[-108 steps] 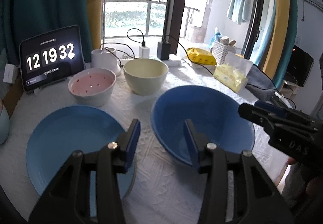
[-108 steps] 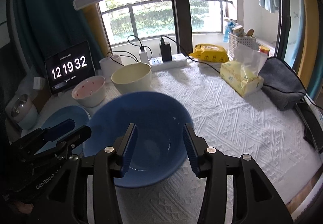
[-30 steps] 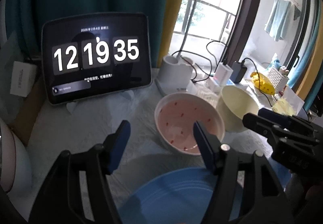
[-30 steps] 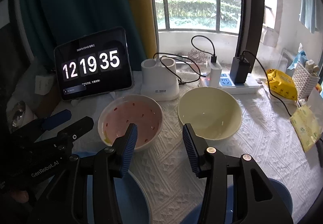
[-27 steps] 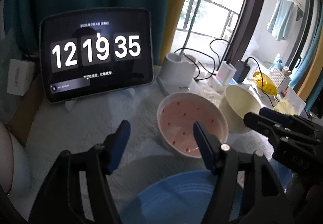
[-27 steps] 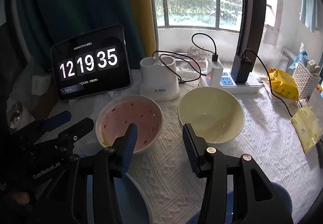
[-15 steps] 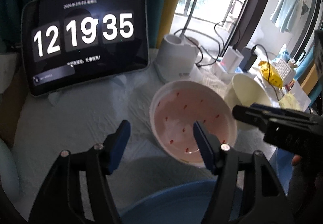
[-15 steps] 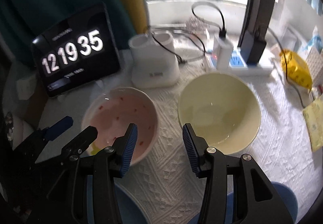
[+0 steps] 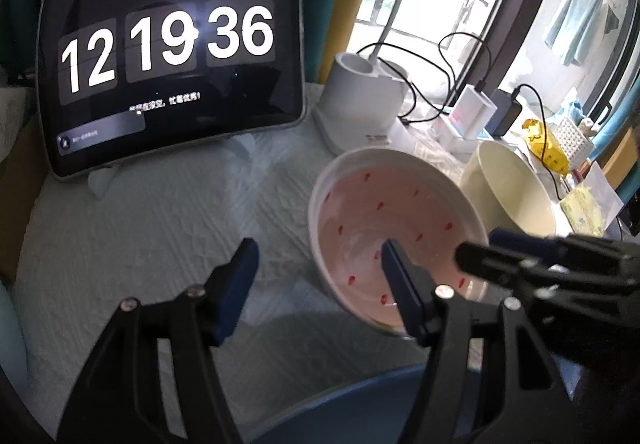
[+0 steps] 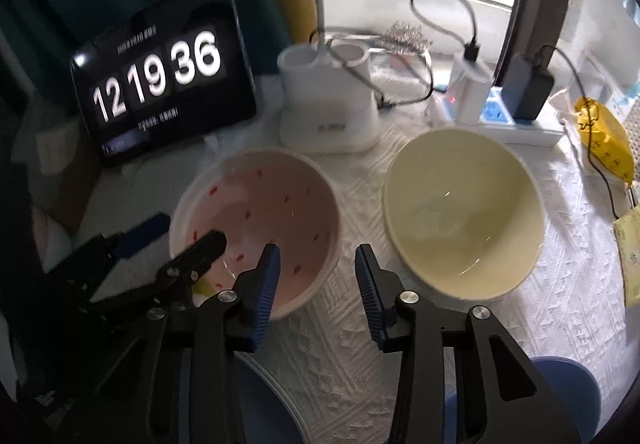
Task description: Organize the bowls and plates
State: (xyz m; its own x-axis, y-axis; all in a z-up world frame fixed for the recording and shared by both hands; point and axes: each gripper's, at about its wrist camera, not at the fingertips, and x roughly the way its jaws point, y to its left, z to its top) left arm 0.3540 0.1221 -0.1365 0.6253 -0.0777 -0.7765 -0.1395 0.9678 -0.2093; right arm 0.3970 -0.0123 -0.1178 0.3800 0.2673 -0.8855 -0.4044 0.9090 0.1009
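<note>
The white textured tablecloth [image 10: 460, 328] spreads under everything I can see, with its widest bare stretch on my left, between the tablet clock [image 9: 172, 59] and my left tongs [image 9: 316, 264]. The clock leans at the back left edge, reading 12 19 36. Beside it stands a white holder [image 10: 328, 103] with cables, then a power strip [image 10: 520, 123] with chargers along the window side.

Nearer me, a blue plate [image 9: 360, 404] sits at the bottom of the left view, its rim just below my tongs. A blue bowl [image 10: 568, 396] shows at the lower right corner of the right view, apart from the others.

The cream bowl [image 10: 464, 215] sits right of the pink bowl [image 10: 256, 224], a strip of cloth between their rims. The pink bowl has red specks inside and a white outer wall.

My left tongs straddle the pink bowl's left rim: the right finger [image 9: 400, 292] is over the inside, the left finger [image 9: 236, 284] outside over bare cloth. The jaws are closing, roughly half open, pads not yet pressing the wall.

My right tongs [image 10: 316, 284] straddle the same bowl's near right rim, one pad over the inside, the other outside over the cloth gap towards the cream bowl. These jaws are closing too, with the rim between them but not gripped.
</note>
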